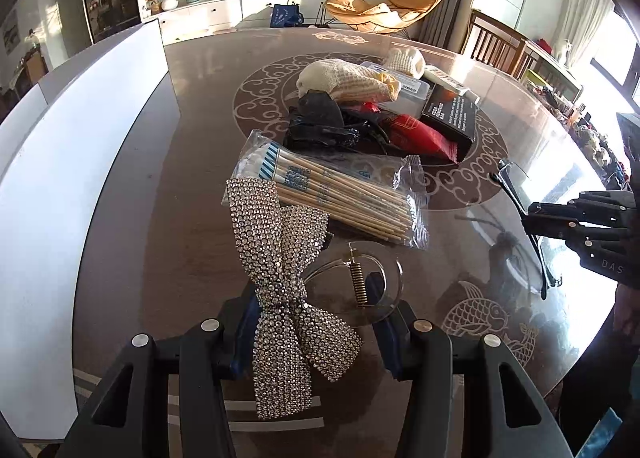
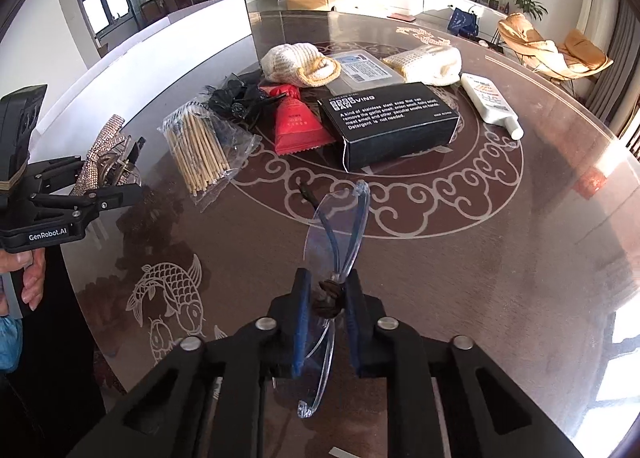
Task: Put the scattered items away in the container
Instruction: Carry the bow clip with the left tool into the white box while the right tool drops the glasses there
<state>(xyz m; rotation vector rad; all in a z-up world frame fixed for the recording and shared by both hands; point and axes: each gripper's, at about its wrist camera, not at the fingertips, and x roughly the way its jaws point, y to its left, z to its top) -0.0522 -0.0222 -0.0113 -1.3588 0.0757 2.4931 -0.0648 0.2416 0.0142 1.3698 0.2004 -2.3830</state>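
The left gripper (image 1: 308, 322) is clamped on a rhinestone bow hair clip (image 1: 280, 278), its blue pads pressing the clip's clear ring-shaped body from both sides, and the clip is lifted clear of the glass-topped round table (image 1: 460, 270); its metal spring (image 1: 358, 282) shows between the fingers. The right gripper (image 2: 324, 298) is closed on a pair of clear glasses (image 2: 340, 230), pinching them at the folded arms near the hinge, with the lens sticking out ahead of the fingers and another part of the frame hanging down below them. In the left view the glasses (image 1: 520, 194) also show at the far right, held off the table. The other scattered things lie in a loose cluster around the table's patterned middle: a clear packet of cotton swabs (image 1: 340, 194) nearest the left gripper, a black hair clip (image 1: 320, 122) just behind it, a red sachet (image 2: 298, 122) touching a black box (image 2: 394, 122), two knitted cream gloves (image 2: 300, 64), a flat clear plastic case (image 2: 362, 70) between them, and a white tube (image 2: 490, 100) lying on its side to the right of the box. A long white container wall (image 1: 80, 162) runs along the table's left edge, beside the left gripper.
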